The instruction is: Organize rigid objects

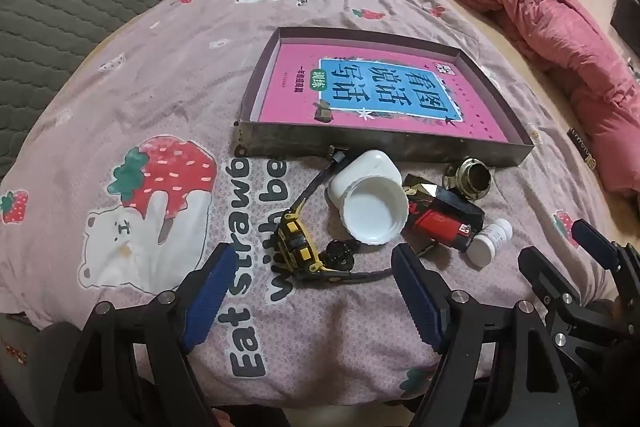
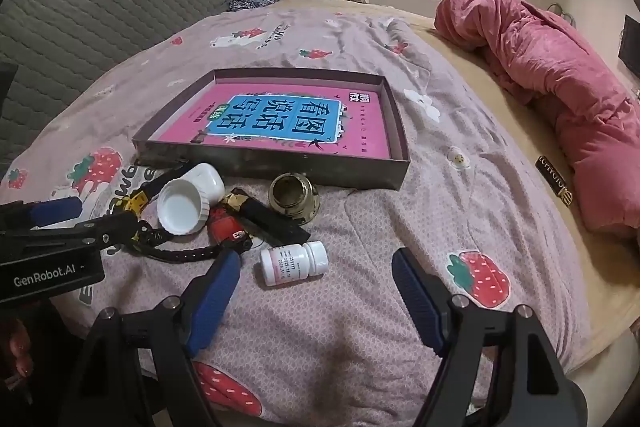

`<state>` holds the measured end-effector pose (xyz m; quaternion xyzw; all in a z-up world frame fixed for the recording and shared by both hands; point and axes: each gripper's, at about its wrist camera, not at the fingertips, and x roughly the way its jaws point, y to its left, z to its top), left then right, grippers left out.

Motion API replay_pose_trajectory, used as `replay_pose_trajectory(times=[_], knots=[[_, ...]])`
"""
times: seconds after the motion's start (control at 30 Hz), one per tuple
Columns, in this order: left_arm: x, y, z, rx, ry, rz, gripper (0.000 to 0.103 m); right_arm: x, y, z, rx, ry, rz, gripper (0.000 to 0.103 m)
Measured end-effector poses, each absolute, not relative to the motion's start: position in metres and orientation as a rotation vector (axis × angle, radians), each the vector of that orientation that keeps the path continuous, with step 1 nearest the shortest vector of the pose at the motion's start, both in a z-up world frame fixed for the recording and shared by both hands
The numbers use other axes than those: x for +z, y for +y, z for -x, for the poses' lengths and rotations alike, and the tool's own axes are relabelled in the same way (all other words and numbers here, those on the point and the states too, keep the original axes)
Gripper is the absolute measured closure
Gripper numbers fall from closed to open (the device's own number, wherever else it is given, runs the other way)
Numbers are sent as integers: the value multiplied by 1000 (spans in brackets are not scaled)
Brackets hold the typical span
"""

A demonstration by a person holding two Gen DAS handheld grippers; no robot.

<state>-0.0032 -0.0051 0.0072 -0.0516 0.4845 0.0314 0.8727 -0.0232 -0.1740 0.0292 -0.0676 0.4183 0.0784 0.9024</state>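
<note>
six small objects (image 1: 376,203) lie clustered before a shallow box (image 1: 384,147).

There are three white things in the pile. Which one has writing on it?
The small white pill bottle, lying on its side at the pile's near edge. It has a printed label; the wide white cap and smooth white earbud case are plain.

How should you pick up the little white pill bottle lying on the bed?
Grip the small white plastic pill bottle across the middle of its labelled body, coming down from above with the open right tool. It lies on its side with its cap pointing right, clear of the other clutter, so the round body offers two free sides for the blue pads. The narrower cap would likely slip.
</note>
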Motion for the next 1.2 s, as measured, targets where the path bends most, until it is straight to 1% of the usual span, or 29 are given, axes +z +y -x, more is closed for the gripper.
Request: replay_pose_trajectory(times=[1.2], knots=[[9,-7,4,48,1017,103,22,32,-170,26,176,841,161,25]])
